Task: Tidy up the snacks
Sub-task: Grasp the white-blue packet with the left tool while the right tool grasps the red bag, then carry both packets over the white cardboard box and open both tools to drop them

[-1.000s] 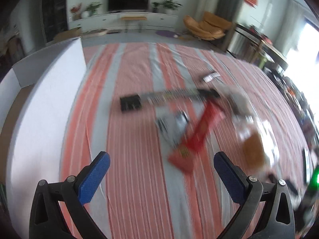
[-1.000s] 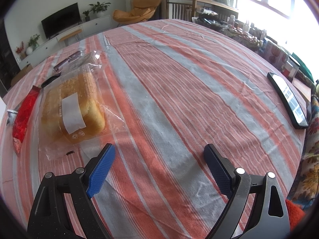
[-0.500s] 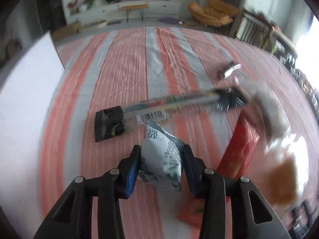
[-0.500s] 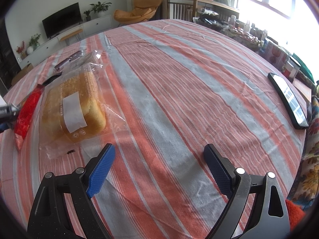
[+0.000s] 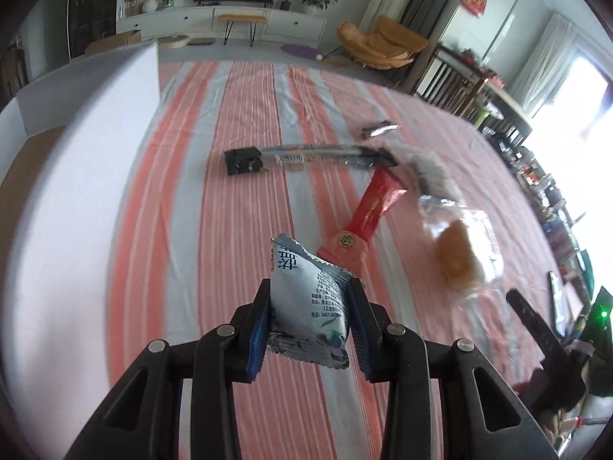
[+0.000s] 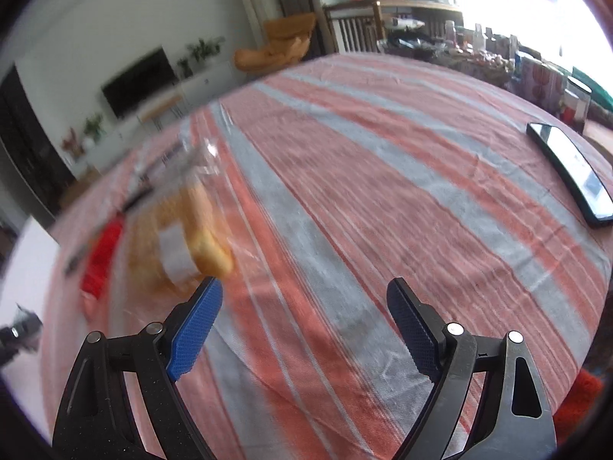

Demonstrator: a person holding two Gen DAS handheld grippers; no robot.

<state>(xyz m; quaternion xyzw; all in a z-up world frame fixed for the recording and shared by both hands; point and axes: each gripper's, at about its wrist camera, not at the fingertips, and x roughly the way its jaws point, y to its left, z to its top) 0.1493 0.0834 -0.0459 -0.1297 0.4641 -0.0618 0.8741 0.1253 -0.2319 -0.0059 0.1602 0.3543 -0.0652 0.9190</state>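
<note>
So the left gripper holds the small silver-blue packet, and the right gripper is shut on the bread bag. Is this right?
Not quite. The left gripper does hold the small silver-blue packet, but the right wrist view shows the right gripper open and empty, beside the bread bag.

Bread bag (image 6: 180, 237) motion-blurred

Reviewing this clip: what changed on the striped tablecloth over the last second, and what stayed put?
The left gripper closed on the small silver-blue snack packet and lifted it off the striped tablecloth. The right gripper, empty, has narrowed slightly and swung toward the clear-bagged bread. The red stick packet, long black-ended packet and bread stayed put.
</note>
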